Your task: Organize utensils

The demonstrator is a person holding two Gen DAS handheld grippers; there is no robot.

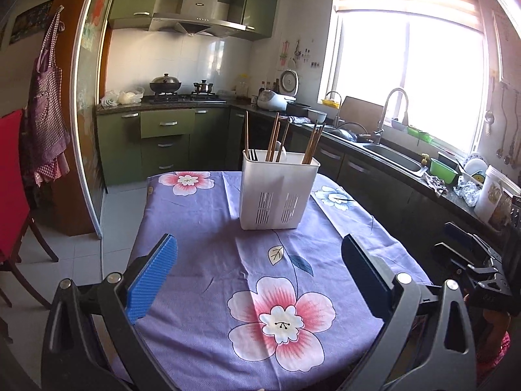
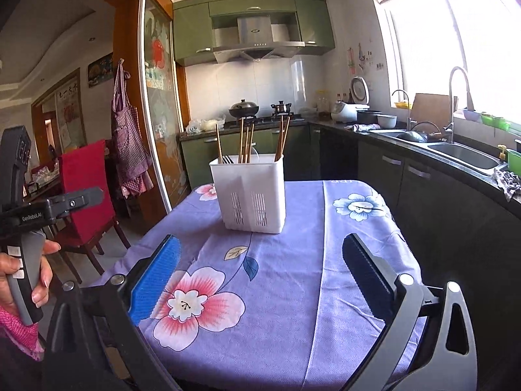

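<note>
A white slotted utensil holder [image 1: 276, 192] stands upright on the far half of the table with the purple floral cloth [image 1: 208, 228]. Several wooden chopsticks [image 1: 275, 137] stick up from it, with a dark fork at its left corner and a white spoon behind. My left gripper [image 1: 260, 260] is open and empty, above the near part of the cloth, well short of the holder. In the right wrist view the holder [image 2: 252, 192] and chopsticks [image 2: 244, 143] stand ahead of my right gripper [image 2: 260, 260], which is open and empty over the cloth [image 2: 293, 293].
A red-covered chair [image 2: 86, 182] stands left of the table by the sliding door. A dark counter with a sink [image 2: 462, 156] and tap runs along the right. The other handheld gripper shows at each view's edge [image 1: 482, 277], [image 2: 22, 215].
</note>
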